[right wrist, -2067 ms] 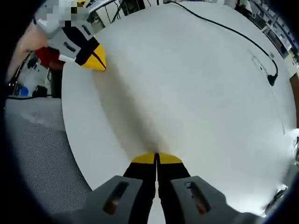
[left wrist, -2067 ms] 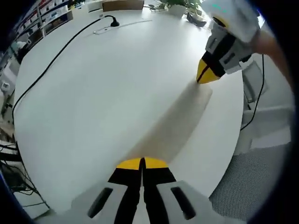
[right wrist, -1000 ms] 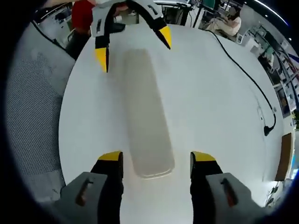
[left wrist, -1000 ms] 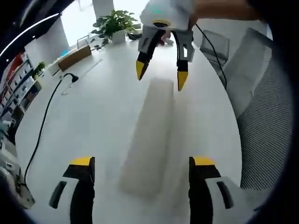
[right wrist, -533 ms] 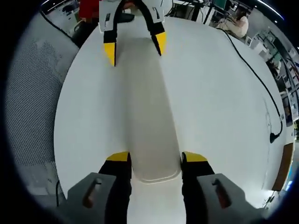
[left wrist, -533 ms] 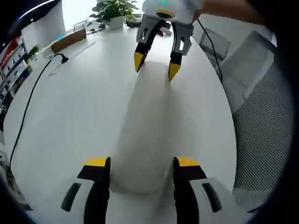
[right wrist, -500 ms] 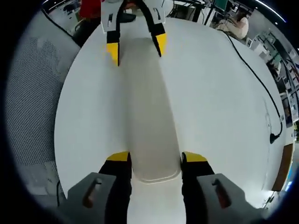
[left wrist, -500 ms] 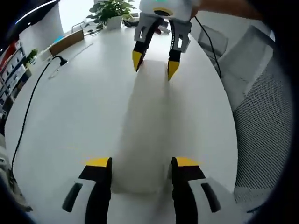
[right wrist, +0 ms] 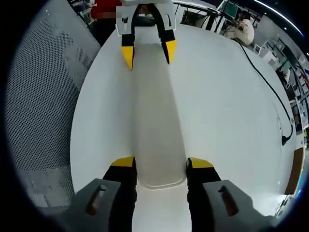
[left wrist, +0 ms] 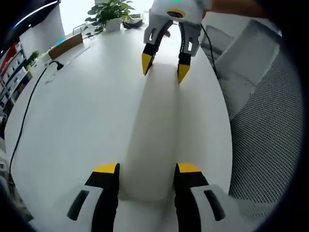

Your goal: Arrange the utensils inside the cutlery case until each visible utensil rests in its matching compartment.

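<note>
A long, closed, off-white cutlery case (left wrist: 154,121) lies lengthwise on the white table (left wrist: 82,111); no utensils are visible. In the left gripper view, my left gripper (left wrist: 146,168) clamps the case's near end, one jaw against each long side. My right gripper (left wrist: 162,65) straddles the far end in the same way. The right gripper view shows the mirror of this: the right gripper (right wrist: 160,163) is shut on the near end of the case (right wrist: 157,121), and the left gripper (right wrist: 148,52) holds the far end.
The case sits close to the table's curved edge, beside a grey mesh chair (left wrist: 260,125), seen as chair mesh (right wrist: 43,96) in the right gripper view. A black cable (left wrist: 29,106) crosses the far side of the table. A potted plant (left wrist: 108,12) and a brown box (left wrist: 65,44) stand at the back.
Both grippers went from shut, apart from the case, to open around its ends, then narrowed onto its sides. Both views have since shifted slightly toward the chair side.
</note>
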### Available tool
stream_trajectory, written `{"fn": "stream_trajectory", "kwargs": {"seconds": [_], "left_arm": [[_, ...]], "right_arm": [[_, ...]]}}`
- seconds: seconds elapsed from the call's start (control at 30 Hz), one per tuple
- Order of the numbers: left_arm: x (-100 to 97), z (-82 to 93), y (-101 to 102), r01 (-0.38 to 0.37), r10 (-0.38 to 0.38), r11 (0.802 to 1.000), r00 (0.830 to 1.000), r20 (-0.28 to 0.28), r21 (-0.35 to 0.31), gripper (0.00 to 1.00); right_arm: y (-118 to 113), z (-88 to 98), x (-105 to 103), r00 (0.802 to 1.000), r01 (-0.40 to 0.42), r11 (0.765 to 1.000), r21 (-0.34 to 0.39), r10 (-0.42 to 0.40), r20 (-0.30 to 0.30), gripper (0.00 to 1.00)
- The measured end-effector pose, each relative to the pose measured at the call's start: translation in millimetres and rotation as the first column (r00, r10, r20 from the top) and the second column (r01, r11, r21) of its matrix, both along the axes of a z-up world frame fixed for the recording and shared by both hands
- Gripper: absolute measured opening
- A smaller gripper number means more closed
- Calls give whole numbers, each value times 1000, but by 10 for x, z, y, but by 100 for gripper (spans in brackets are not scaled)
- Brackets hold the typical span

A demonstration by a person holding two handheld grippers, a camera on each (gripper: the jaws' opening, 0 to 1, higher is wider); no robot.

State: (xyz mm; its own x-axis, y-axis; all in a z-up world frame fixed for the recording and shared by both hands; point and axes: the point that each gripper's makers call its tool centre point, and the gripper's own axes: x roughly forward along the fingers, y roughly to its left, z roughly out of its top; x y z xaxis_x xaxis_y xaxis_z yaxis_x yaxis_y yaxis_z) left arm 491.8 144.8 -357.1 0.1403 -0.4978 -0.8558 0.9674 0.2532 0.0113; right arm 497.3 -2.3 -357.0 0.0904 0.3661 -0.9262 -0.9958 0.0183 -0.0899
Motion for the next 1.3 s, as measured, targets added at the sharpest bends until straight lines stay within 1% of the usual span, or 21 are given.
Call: {"fn": "stream_trajectory", "kwargs": {"seconds": [0.13,0.2,0.37,0.63,0.67,0.73,0.77,0.8,0.83,0.87,0.9,0.93,0.97,1.03,1.1,1.13,1.17,1.2,1.23,1.27,1.3], "left_arm": [[-138,0,-45,-10,10,1000,1000,3,-3,46],[-182,1,-62,-6,6,1000,1000,2,-1,46],[-358,-7,-98,34,-34,999,999,-6,23,46],[-457,-12,-105,54,-54,998,999,-3,34,47],[-452,-8,-108,63,-63,998,998,5,29,49],[-333,64,-154,115,-115,993,986,119,12,74],[-265,153,-183,109,-104,994,981,164,-23,86],[-213,297,-194,54,-39,995,985,170,-83,97],[-210,376,-190,18,-1,994,989,147,-112,98],[-242,501,-139,-37,50,990,995,90,-135,94],[-232,585,-90,-59,72,988,994,88,-139,89],[-198,700,-19,-82,99,985,989,110,-150,87],[-173,784,21,-94,117,982,984,133,-166,87],[-168,1017,85,-146,187,958,970,154,-248,90],[-180,1244,187,-223,280,918,950,138,-329,93],[-141,1406,283,-270,350,882,924,153,-387,95],[-131,1460,316,-282,371,869,915,158,-406,96],[-114,1619,416,-315,432,824,887,162,-470,98],[-106,1702,490,-347,477,790,865,152,-505,99],[-107,1798,631,-398,544,740,828,135,-543,100],[-119,1849,716,-425,580,709,806,122,-562,100]], "right_arm": [[-43,-3,-139,1000,-4,1000,-16,4,-3,39],[-67,-12,-229,1000,-4,999,-49,4,-12,39],[-112,-30,-451,1000,-6,994,-109,3,-26,38],[-133,-33,-523,1000,-3,992,-124,-1,-30,39],[-133,-34,-520,999,1,991,-131,-7,-45,39],[-154,-37,-580,996,-29,988,-152,14,-93,42],[-128,-3,-592,993,33,992,-125,-46,-105,48],[-93,63,-566,994,45,994,-95,-54,-94,57],[0,217,-518,996,57,998,-23,-58,-71,61],[54,325,-492,996,66,998,24,-65,-62,61],[127,528,-461,994,93,991,92,-88,-57,62],[174,670,-416,991,127,980,151,-121,-50,64],[237,880,-336,988,156,957,243,-155,-25,66],[220,1130,-241,976,204,924,324,-219,10,73],[169,1418,-155,951,270,862,428,-308,19,83],[97,1573,-109,930,310,816,488,-368,23,87],[36,1651,-90,914,336,789,514,-404,22,90],[-77,1744,-71,879,402,732,550,-477,-9,95],[-146,1779,-77,856,444,696,564,-516,-37,99],[-243,1873,-83,832,467,645,605,-552,-53,99],[-293,1938,-78,813,478,606,636,-579,-60,99]]}}
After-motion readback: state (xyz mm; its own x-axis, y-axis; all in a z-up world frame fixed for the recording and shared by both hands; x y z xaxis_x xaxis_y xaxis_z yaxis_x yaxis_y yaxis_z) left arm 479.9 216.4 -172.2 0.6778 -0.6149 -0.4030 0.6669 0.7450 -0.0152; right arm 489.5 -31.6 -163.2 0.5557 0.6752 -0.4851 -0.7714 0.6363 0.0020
